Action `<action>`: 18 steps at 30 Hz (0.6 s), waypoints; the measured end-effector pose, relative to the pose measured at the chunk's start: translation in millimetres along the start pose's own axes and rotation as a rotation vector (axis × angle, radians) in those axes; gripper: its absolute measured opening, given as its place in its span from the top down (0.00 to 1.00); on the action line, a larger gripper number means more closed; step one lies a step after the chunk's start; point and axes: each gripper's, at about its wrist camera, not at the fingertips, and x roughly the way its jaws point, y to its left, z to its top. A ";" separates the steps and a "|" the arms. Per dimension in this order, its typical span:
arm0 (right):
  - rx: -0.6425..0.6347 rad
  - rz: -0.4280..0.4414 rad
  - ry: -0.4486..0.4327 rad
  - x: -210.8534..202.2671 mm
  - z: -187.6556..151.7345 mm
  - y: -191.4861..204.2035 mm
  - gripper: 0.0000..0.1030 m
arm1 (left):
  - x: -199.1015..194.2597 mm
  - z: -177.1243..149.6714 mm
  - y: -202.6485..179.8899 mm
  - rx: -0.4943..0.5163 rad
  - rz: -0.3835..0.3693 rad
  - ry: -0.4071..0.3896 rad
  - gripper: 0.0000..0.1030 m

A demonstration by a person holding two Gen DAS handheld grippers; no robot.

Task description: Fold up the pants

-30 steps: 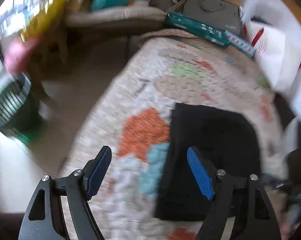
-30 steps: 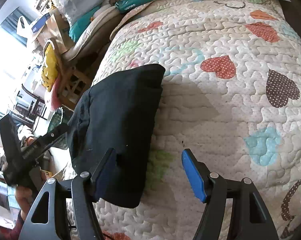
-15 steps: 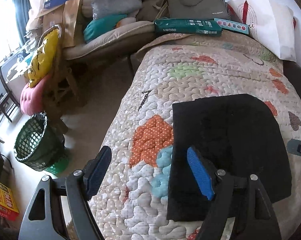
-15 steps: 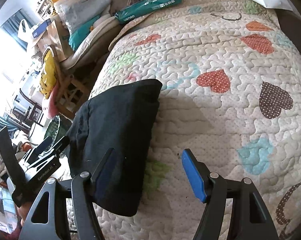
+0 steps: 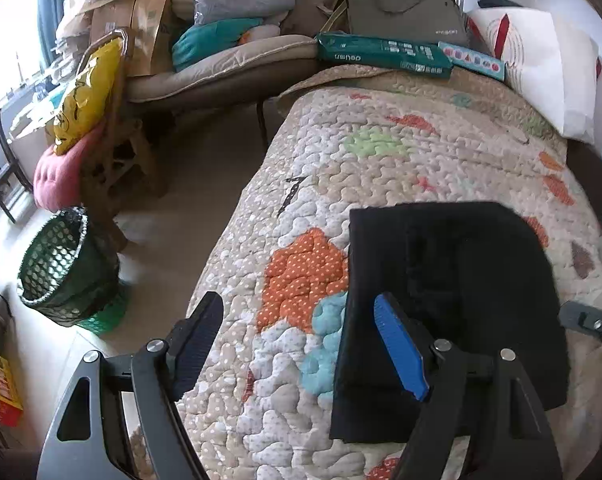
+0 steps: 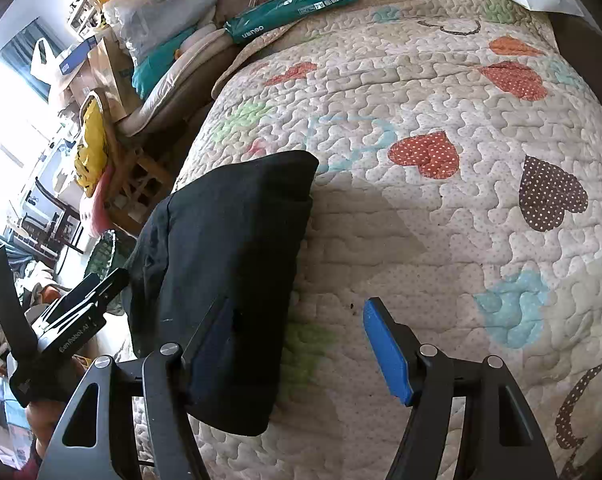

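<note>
Since the frame half a second back, both grippers have drawn slightly back and up from the bed; the folded black pants (image 5: 453,304) have not shifted on the quilt.

Left gripper (image 5: 301,344): fingers spread wide, nothing between them. Its blue-padded finger (image 5: 399,346) sits in front of the pants' near left edge in this view; contact cannot be confirmed. The other finger is over the quilt's edge.

Right gripper (image 6: 297,344): fingers likewise wide apart and empty. One finger overlaps the pants (image 6: 225,280) in the right wrist view, the other is over bare quilt. The left gripper's body is visible beyond the pants at the left of that view.

Pants: folded into a compact rectangular bundle, lying flat near the side edge of the heart-patterned quilt (image 6: 441,240), partly covering an orange heart patch (image 5: 305,276) and a light blue one.

Surroundings: a green box (image 5: 381,54) lies at the far end of the bed beside a white pillow (image 5: 541,72). A green mesh basket (image 5: 65,268) stands on the floor, near a chair carrying a yellow cushion (image 5: 89,92).
</note>
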 end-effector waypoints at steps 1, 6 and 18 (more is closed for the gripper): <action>0.004 0.006 -0.003 0.0 0.0 -0.4 0.29 | -0.7 1.8 2.8 -0.017 -0.024 -0.001 0.25; 0.028 0.050 -0.016 -2.4 0.6 -1.4 0.28 | 7.1 11.9 25.6 -0.147 -0.195 0.057 0.25; 0.172 0.148 0.036 8.7 14.0 -12.5 0.26 | 49.1 2.3 38.3 -0.325 -0.368 0.217 0.25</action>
